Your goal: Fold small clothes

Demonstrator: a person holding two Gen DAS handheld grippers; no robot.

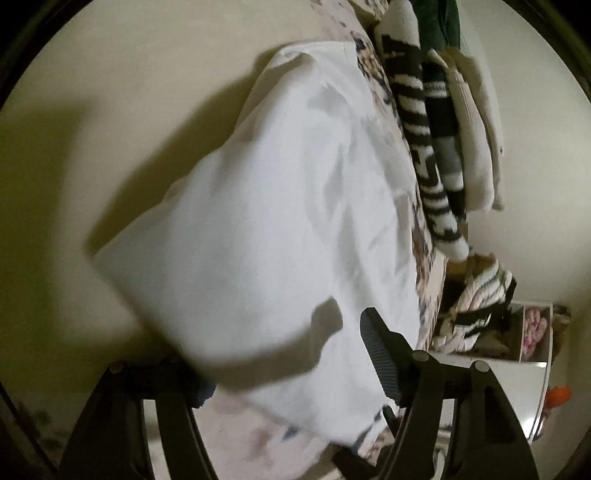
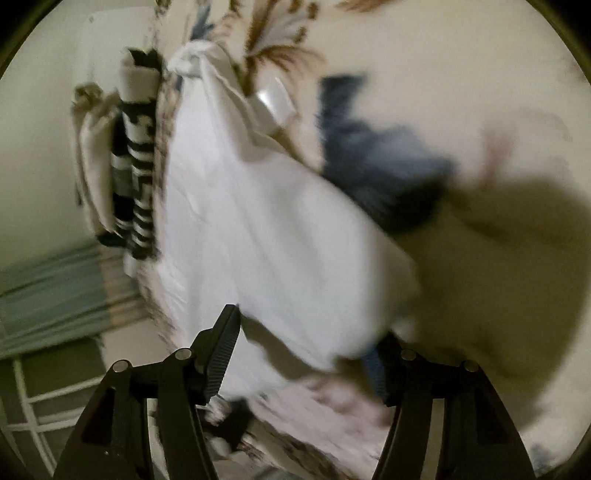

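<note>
White garment lifted over the floral bed

My left hand-held gripper point(image 1: 284, 362) and right hand-held gripper point(image 2: 303, 354) each have jaws apart around the smooth, creased white cloth point(image 1: 280, 206), motion-blurred

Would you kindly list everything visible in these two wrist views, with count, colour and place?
white garment: one, plain white, draped between both tools, over the printed cloth.
printed cloth: one, cream with blue and brown leaf print, beneath the garment.
black-and-white patterned clothes: number unclear, stacked beside the garment.
cream folded clothes: number unclear, beyond the patterned ones.
dark green item: one, top of the stack.
striped clothes: a heap, white and dark, lower right of the left view.
left tool: black, fingers apart, garment across them.
right tool: black, fingers apart, garment between.
</note>
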